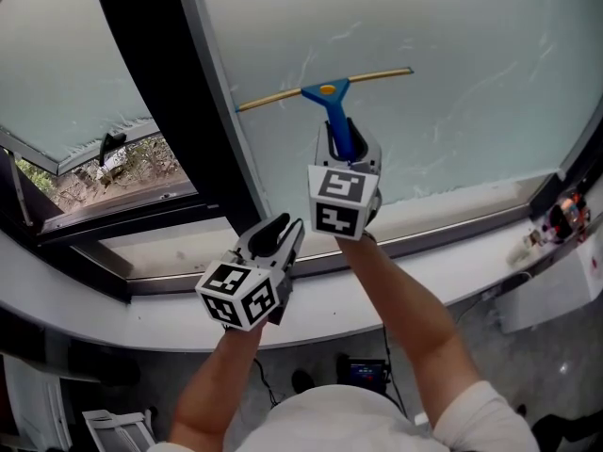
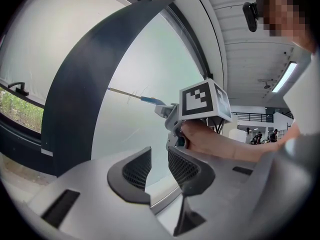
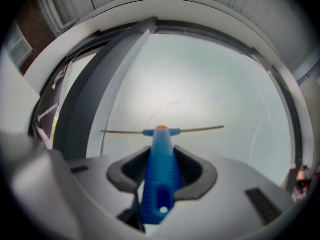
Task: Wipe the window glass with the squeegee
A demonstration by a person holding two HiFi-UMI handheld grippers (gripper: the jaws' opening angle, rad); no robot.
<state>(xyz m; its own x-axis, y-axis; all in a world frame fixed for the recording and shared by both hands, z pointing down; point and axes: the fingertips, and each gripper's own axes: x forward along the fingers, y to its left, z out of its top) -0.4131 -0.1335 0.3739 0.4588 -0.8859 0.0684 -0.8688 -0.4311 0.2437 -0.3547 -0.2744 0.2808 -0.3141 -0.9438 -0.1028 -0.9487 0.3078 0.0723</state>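
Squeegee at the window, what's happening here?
A person is wiping the window glass. The right hand-held gripper is shut on the blue handle of the squeegee, whose blade appears to rest across the pane, its left end near the dark frame. The left hand-held gripper hangs lower by the sill, jaws apart and empty.

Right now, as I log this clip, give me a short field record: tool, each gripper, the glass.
tool: blue-handled squeegee, blade roughly level across the pane
right gripper: shut on the squeegee handle
left gripper: open, nothing between its jaws, held low by the sill
window glass: faint streaks; the blade seems to touch it
side window: tilted open at the left, greenery below it
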